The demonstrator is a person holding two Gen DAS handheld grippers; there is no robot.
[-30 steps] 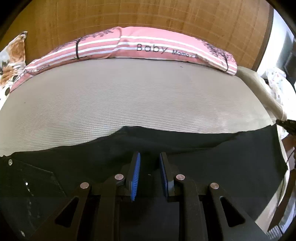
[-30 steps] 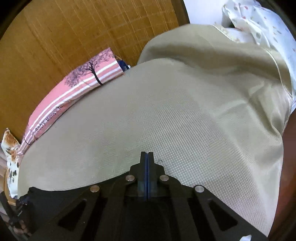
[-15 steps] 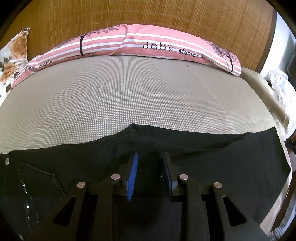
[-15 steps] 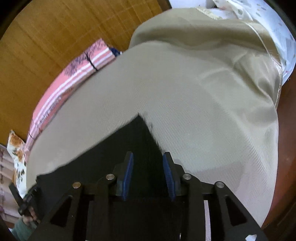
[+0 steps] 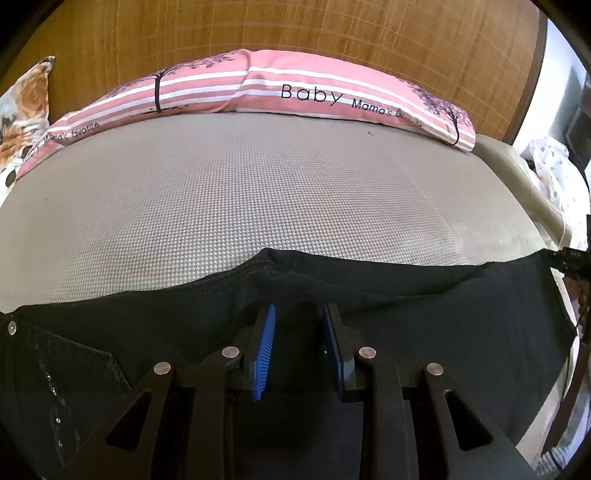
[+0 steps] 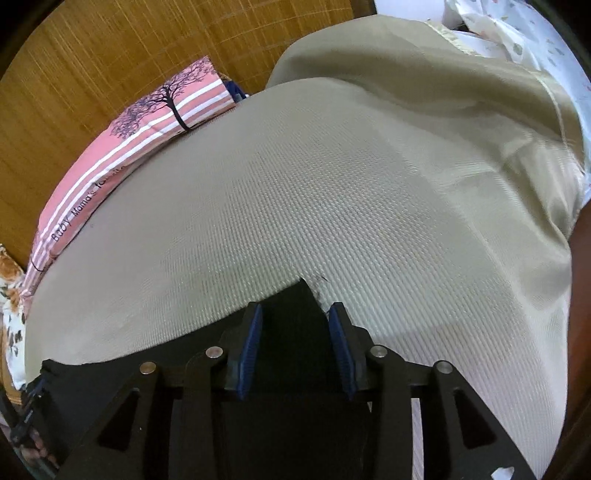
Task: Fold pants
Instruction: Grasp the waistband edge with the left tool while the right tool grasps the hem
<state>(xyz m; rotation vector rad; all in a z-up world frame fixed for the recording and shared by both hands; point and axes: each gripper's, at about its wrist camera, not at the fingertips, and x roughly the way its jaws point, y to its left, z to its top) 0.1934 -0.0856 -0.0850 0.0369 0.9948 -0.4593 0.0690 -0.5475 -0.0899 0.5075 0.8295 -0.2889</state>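
Black pants [image 5: 424, 317] lie flat along the near edge of a beige bed [image 5: 258, 192], the studded waist and pocket at the left. My left gripper [image 5: 298, 328] is open above the pants' middle, near their far edge. In the right wrist view a corner of the pants [image 6: 295, 314] lies on the bed between the fingers of my right gripper [image 6: 294, 328], which is open. Neither gripper holds cloth.
A long pink striped pillow [image 5: 258, 88] lies along the wooden headboard [image 5: 295, 29]. A floral pillow [image 5: 22, 110] is at the far left. A beige sheet [image 6: 443, 92] and a spotted white cloth [image 6: 524, 33] lie at the right. The bed's edge drops at the right.
My right gripper was shut on the pants' corner, then opened and let it go on the bed. My left gripper opened a little wider. The pants' far edge has settled flat.
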